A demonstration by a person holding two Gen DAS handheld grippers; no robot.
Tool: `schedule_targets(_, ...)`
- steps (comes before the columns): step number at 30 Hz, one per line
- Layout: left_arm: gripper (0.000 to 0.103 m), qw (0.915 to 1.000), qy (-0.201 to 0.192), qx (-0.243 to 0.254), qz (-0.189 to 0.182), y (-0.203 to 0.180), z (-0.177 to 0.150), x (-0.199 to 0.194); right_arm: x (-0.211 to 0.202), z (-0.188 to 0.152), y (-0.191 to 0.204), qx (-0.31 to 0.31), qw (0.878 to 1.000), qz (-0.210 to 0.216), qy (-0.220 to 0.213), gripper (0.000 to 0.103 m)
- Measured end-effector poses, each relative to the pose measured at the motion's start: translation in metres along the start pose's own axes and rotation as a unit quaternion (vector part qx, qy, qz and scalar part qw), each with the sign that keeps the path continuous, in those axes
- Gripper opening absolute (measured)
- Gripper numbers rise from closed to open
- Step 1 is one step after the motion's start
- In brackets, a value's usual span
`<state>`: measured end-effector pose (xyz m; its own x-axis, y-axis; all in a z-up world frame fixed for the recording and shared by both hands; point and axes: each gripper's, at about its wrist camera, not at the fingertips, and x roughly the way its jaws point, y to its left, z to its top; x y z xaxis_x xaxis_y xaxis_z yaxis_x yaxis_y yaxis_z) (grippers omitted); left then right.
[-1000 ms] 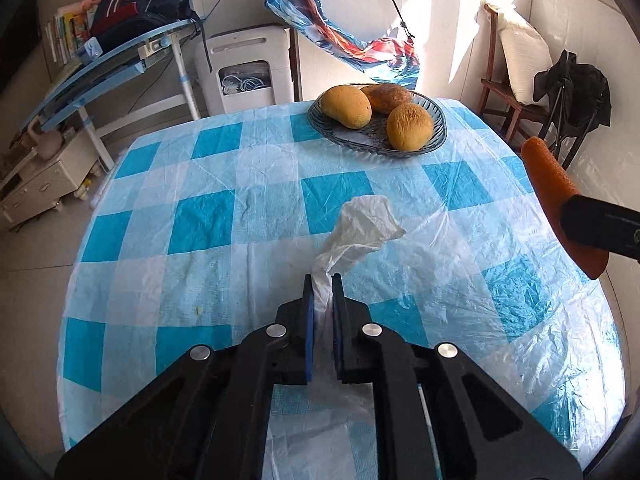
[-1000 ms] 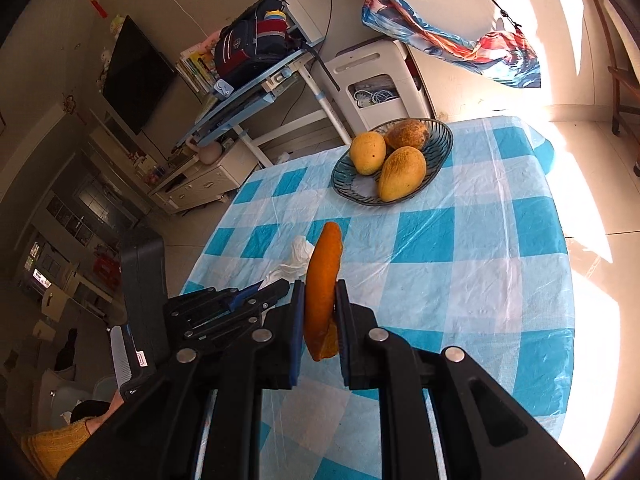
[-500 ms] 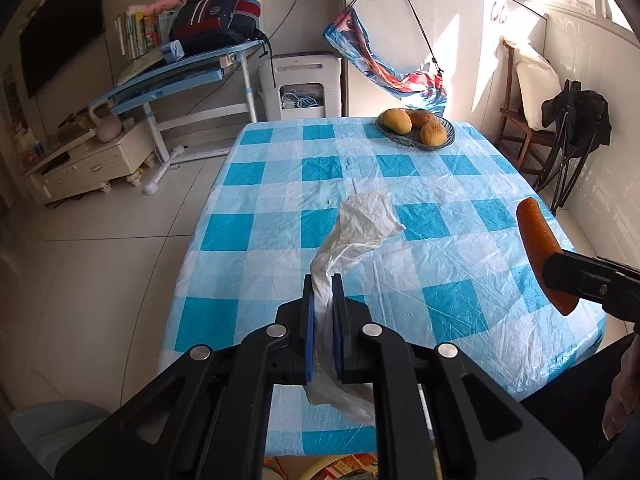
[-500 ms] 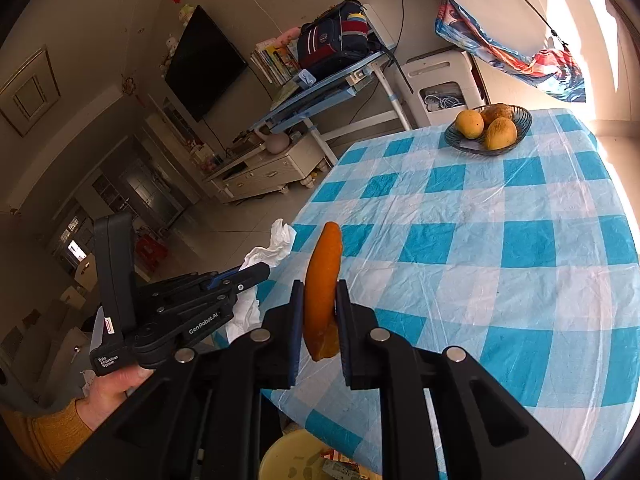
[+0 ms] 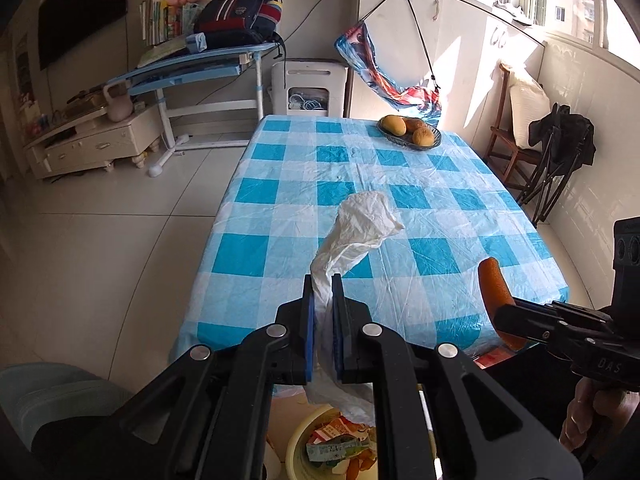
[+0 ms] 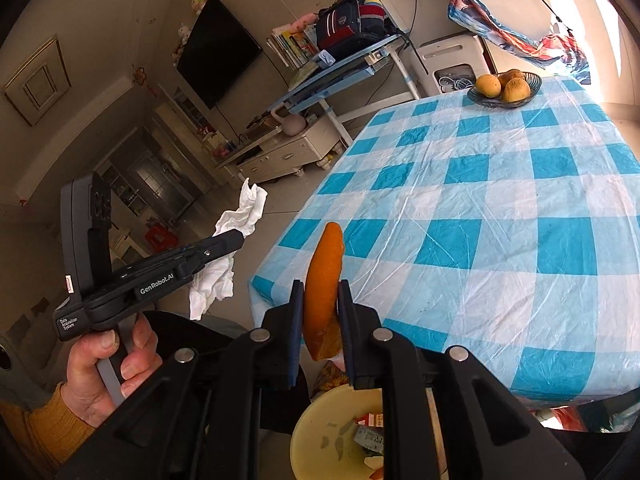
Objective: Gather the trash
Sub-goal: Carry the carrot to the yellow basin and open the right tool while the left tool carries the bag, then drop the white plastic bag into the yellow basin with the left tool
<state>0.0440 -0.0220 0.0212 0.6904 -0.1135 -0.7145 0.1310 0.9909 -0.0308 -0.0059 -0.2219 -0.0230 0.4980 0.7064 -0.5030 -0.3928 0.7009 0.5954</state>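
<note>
Both hands have pulled back off the bench; I'm over the yellow bin (image 6: 340, 432) now. Right hand-held gripper (image 6: 320, 312), jaws just easing apart, holds the orange peel (image 6: 324, 280) upright directly above it; left hand-held gripper (image 5: 322, 304) pinches the white tissue (image 5: 360, 228).

A table with a blue and white checked cloth (image 5: 352, 184) carries a dark glass bowl (image 5: 434, 143) of mangoes (image 5: 394, 125) at its far end. Behind it stand a white appliance (image 5: 308, 88), a blue tilted desk (image 5: 188, 74) bearing a backpack (image 5: 240, 16) and books (image 5: 164, 20), and a wall television (image 6: 218, 50).
</note>
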Motion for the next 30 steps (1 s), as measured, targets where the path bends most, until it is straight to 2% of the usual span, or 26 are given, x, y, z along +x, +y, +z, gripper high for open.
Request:
schedule_targets(12, 0.008, 0.9997, 0.025, -0.002, -0.007, 0.003, -0.057, -0.022, 0.010, -0.055, 0.025, 0.021, 0.998, -0.015, 0.063, 0.020)
schedule_targets(21, 0.008, 0.9993, 0.037, -0.002, -0.012, 0.002, -0.083, -0.031, 0.026, -0.078, 0.031, 0.015, 0.993, -0.040, 0.114, 0.020)
schedule_targets(25, 0.008, 0.9987, 0.048, 0.003, -0.016, -0.003, -0.094, -0.029, 0.029, -0.079, 0.029, 0.012, 0.991, -0.053, 0.119, 0.036)
schedule_targets(30, 0.008, 0.9978, 0.063, 0.009, -0.014, -0.008, -0.107, -0.025, 0.018, -0.074, 0.025, 0.019, 0.994, -0.060, 0.088, 0.041)
